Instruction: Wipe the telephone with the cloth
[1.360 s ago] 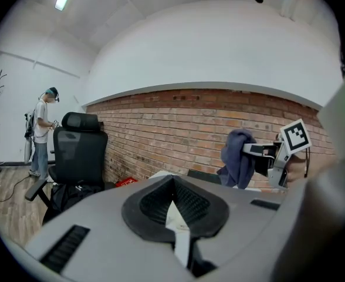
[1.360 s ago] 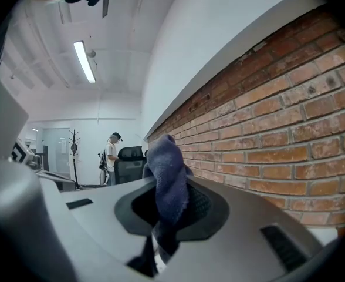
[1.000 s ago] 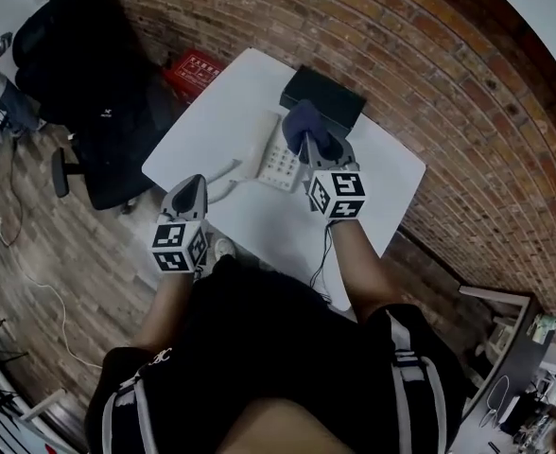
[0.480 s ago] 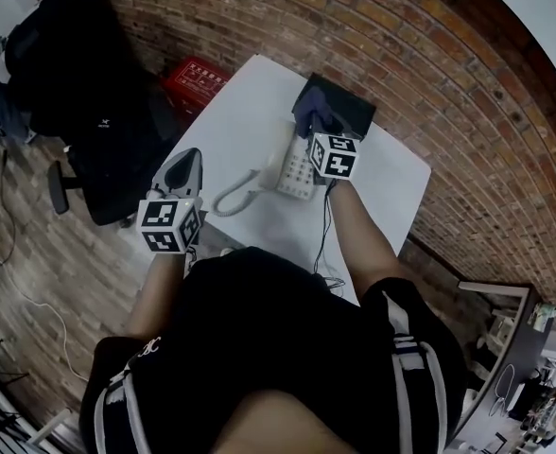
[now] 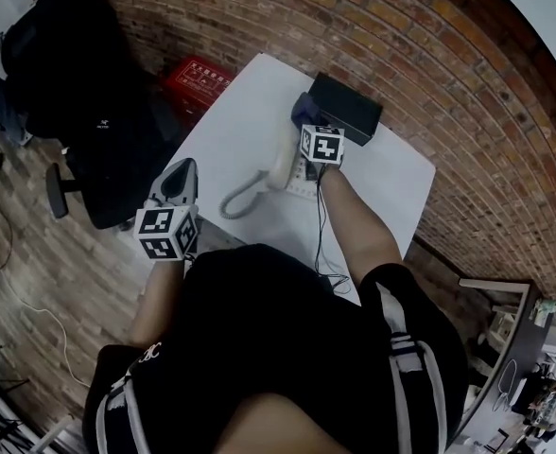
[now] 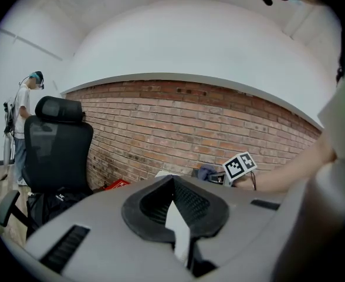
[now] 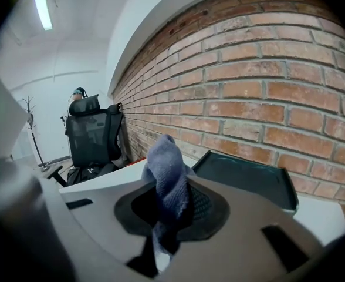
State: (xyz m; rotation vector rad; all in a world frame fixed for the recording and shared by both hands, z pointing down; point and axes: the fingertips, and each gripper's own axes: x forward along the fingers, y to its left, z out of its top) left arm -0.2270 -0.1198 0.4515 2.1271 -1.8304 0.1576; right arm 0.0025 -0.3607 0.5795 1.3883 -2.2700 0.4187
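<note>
The white telephone lies on the white table, handset on its left side and its cord curling toward me. My right gripper is over the phone's far end, shut on a blue-grey cloth. In the right gripper view the cloth bunches up between the jaws of the right gripper. My left gripper hangs off the table's left edge, shut and holding nothing. The left gripper looks toward the right gripper's marker cube.
A black box sits at the table's far edge against the brick wall, just beyond the cloth; the same black box shows in the right gripper view. A red crate and a black office chair stand left of the table.
My right gripper has carried the cloth away from me along the telephone to its far end near the black box. The left gripper has drifted slightly back off the table's edge.
</note>
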